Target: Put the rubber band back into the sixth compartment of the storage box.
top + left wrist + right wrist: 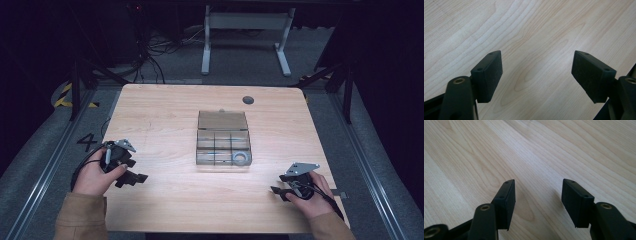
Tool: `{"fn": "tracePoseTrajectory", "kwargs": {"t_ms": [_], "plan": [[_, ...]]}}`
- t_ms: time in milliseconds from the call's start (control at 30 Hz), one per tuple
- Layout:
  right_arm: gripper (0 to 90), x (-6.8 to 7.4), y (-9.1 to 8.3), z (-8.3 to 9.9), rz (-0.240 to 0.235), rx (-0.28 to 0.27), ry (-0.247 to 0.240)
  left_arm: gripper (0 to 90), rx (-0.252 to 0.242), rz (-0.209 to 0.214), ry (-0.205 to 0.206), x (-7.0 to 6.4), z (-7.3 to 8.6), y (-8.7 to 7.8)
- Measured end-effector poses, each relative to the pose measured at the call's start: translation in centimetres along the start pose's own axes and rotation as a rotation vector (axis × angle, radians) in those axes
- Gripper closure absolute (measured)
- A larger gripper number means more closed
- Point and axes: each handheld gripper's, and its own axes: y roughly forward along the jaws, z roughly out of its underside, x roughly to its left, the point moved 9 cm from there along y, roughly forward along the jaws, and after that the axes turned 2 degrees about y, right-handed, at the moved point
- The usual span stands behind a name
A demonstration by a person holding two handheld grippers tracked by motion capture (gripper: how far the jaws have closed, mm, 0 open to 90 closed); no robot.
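Table (165, 115): pale wood, wavy grain. Compartment box (223, 122): clear, greyish. Left gripper (135, 179), right gripper (278, 191): black. Sleeves (80, 216): tan.

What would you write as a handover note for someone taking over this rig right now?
Left gripper: open, holding nothing, over bare table at the near left.
Right gripper: open, holding nothing, near right.
Clear compartment box: mid-table, lid open, between the grippers and beyond them; a ring-shaped item lies in its near right compartment.
Done: nothing gripped so far.
Left: probably reach for the box and its contents.

Light wooden table (165, 115), open clear compartment box (223, 145), perhaps a grommet (248, 100).
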Motion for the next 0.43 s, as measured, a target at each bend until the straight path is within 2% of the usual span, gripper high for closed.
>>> {"fn": "tracePoseTrajectory", "kwargs": {"t_ms": [200,433], "plan": [[40.0,-0.24,0.62,-0.16,0.000,-0.014,0.005,25.8,-0.001,-0.002,-0.001,-0.08,-0.02,-0.04],[38.1,-0.52,0.82,-0.31,-0.001,-0.032,0.017,25.7,-0.003,-0.001,-0.004,-0.07,-0.03,-0.03]]}}
